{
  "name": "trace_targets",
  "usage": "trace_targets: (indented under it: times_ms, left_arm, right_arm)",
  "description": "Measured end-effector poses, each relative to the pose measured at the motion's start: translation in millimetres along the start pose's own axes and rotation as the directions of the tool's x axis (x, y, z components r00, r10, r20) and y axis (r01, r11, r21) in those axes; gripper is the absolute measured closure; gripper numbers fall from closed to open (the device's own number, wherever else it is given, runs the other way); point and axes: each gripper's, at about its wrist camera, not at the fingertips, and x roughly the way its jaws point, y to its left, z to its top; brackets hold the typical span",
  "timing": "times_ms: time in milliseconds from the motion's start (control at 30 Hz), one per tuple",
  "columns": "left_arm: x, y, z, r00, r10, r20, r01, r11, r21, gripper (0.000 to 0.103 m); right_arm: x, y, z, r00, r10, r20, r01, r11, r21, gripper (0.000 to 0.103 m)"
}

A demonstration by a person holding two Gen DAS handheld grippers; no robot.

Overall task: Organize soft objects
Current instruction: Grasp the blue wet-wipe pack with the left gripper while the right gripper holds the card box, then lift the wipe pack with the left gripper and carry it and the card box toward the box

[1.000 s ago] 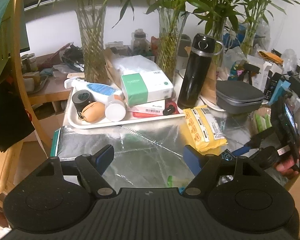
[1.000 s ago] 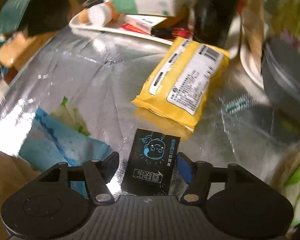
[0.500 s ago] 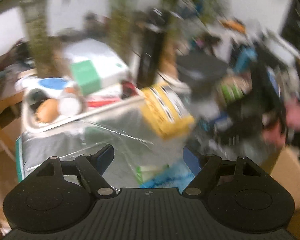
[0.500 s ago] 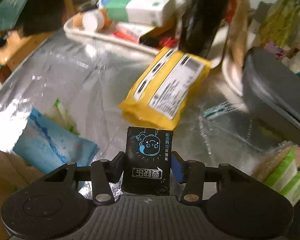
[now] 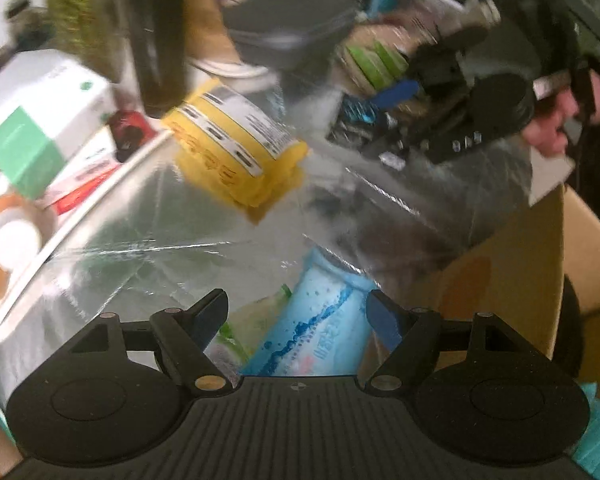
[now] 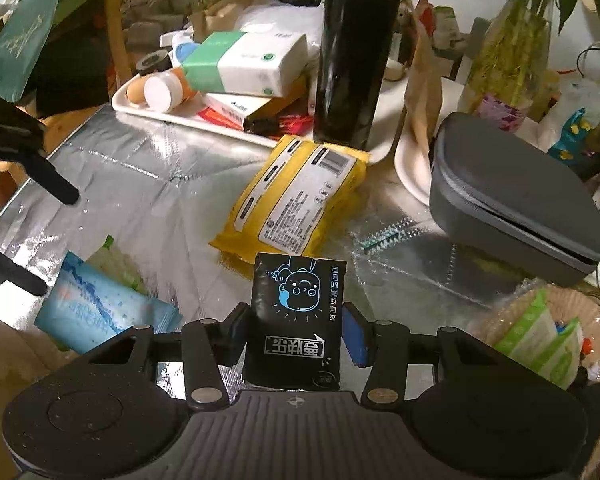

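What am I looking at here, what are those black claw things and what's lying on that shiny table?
They are two hand-held grippers, each with a camera looking along its fingers. In the right camera's view, the right gripper has just closed on a small black packet. In the left camera's blurred view, the left gripper hangs open above a blue pack. On the silver foil sheet lie a yellow pack, a grey zip case, a black flask and a cluttered white tray.

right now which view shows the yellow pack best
The right wrist view: the yellow pack is sharp there, lying flat on the foil with its label readable, clear beyond the right gripper. The left wrist view shows it too, but motion-blurred.
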Motion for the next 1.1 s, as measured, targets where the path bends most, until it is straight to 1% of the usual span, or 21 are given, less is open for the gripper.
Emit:
trace_targets:
  times_ms: [100,167,333,433,500,667,767,833,867,900,967,1033,1100]
  left_arm:
    - [15,0,0,0.999,-0.033,-0.031,0.035,0.998,0.059,0.027]
    - [25,-4,-1,0.998,-0.038,-0.050,0.043,0.994,0.097,0.027]
    - [44,-20,-9,0.994,-0.025,-0.109,0.049,0.973,0.225,0.027]
    - [55,-25,-13,0.991,-0.020,-0.132,0.054,0.965,0.258,0.028]
    - [61,-24,-16,0.990,-0.017,-0.142,0.054,0.963,0.264,0.029]
    - [65,-29,-21,0.993,0.028,-0.110,0.009,0.947,0.320,0.029]
    - [64,-31,-20,0.994,0.073,-0.080,-0.043,0.945,0.323,0.029]
    - [60,-26,-19,0.990,0.133,-0.043,-0.114,0.945,0.306,0.029]
    - [58,-24,-17,0.988,0.149,-0.036,-0.132,0.947,0.292,0.029]
    - [57,-21,-16,0.988,0.151,-0.035,-0.135,0.952,0.275,0.029]
    - [56,-18,-14,0.991,0.131,-0.020,-0.122,0.961,0.248,0.029]
    - [59,-18,-12,0.994,0.107,-0.031,-0.098,0.969,0.229,0.029]
    - [68,-18,-10,0.993,0.103,-0.056,-0.088,0.970,0.227,0.029]
  right_arm:
    - [0,-3,1,1.000,0.000,0.008,0.000,1.000,0.008,0.051]
    - [0,-5,1,1.000,0.002,0.009,-0.002,1.000,0.011,0.051]
    - [-1,-7,1,1.000,0.008,0.017,-0.009,1.000,0.020,0.051]
    - [-2,-7,2,1.000,0.013,0.021,-0.014,1.000,0.020,0.051]
    - [-2,-6,2,1.000,0.016,0.023,-0.017,1.000,0.021,0.051]
    - [-2,-8,2,1.000,0.013,0.026,-0.014,1.000,0.025,0.051]
    - [-4,-8,2,1.000,0.007,0.030,-0.008,1.000,0.027,0.051]
    - [-4,-8,2,0.999,0.006,0.033,-0.007,1.000,0.027,0.051]
    - [-4,-8,2,0.999,0.008,0.034,-0.009,1.000,0.028,0.051]
    - [-4,-8,2,0.999,0.009,0.035,-0.010,1.000,0.027,0.051]
    - [-4,-7,2,0.999,0.008,0.034,-0.009,1.000,0.024,0.051]
    - [-3,-7,3,0.999,0.011,0.035,-0.011,1.000,0.022,0.051]
    - [-3,-7,3,0.999,0.013,0.036,-0.013,1.000,0.020,0.051]
